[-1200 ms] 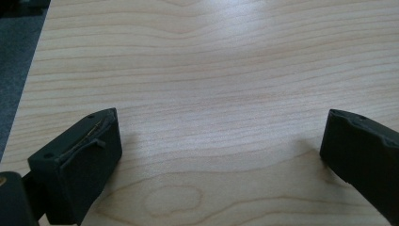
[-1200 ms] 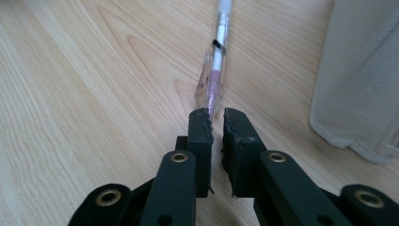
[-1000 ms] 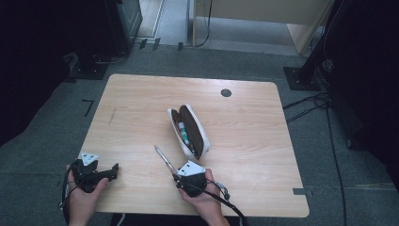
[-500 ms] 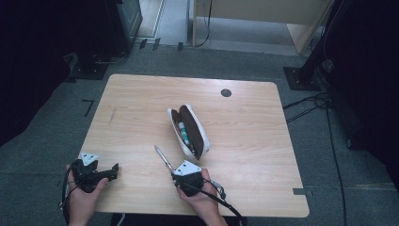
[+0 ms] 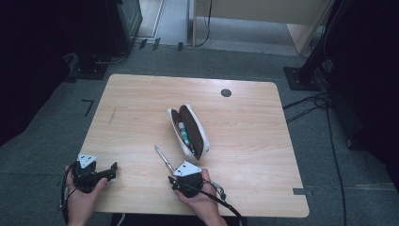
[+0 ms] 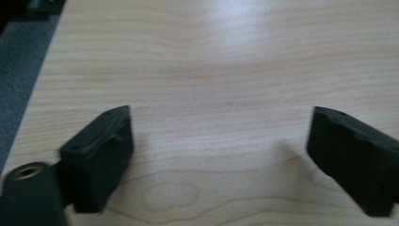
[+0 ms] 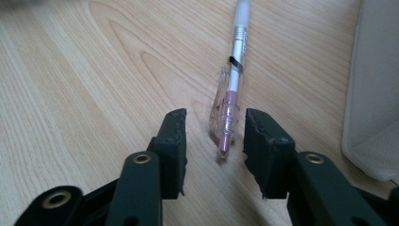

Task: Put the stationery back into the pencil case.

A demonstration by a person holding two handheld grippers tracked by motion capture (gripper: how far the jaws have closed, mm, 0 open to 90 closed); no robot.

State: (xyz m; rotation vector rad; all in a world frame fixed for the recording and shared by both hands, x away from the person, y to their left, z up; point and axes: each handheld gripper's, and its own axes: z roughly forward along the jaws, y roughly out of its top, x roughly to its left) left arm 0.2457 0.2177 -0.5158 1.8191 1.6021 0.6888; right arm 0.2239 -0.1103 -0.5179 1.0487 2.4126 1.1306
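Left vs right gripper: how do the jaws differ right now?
The left gripper has its jaws spread wide over bare table, nothing between them; they have just been closing a little. The right gripper has its jaws much narrower, flanking the end of a pen without pressing on it; they have just been opening. In the high view the case lies nearer the right gripper. Both sit low at the near table edge.

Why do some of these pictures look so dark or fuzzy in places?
High view: the table is lit, the room around it nearly black. Left gripper view: a pale glare on the wood, and the hand-held gripper's near jaws are blurred. Right gripper view: the pen is sharp near the jaws, softer toward its far end.
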